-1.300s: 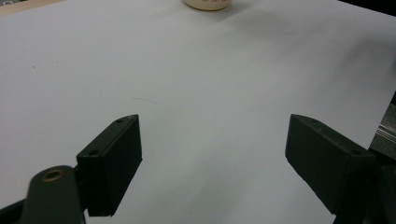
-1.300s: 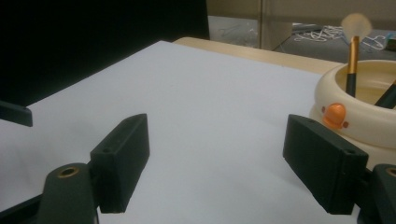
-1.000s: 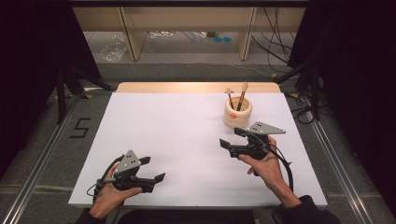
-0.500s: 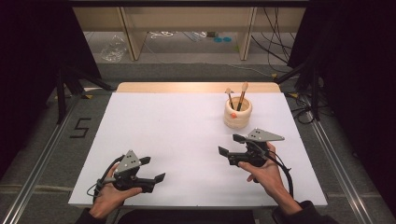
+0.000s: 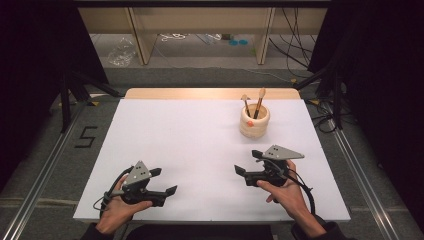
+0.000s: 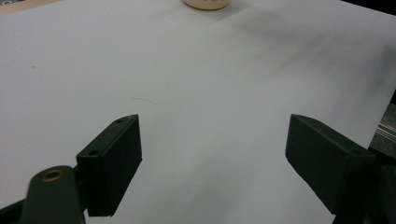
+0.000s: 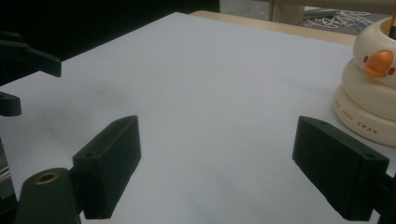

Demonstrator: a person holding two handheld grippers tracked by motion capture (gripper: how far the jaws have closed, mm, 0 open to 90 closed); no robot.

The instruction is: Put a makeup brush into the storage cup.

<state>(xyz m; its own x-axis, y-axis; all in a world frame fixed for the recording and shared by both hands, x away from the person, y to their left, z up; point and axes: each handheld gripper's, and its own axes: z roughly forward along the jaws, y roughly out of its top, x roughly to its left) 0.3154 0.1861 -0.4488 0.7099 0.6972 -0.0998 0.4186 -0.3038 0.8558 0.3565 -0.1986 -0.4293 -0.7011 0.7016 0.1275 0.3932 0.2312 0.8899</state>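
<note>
Two grippers rest low over the white surface [image 5: 200, 145], jaws spread wide and holding nothing. Over the last second the right gripper [image 5: 250, 162] has drawn back from the cream duck-shaped holder [image 5: 254, 121] toward the person, leaving it untouched; the left gripper [image 5: 162, 181] has stayed put, well apart from the holder. Probably a pause or reset. The holder stands upright, two wooden sticks [image 5: 258, 102] rising from it.

Cream holder [image 5: 254, 121] with orange beak on white table [image 5: 190, 145].
</note>
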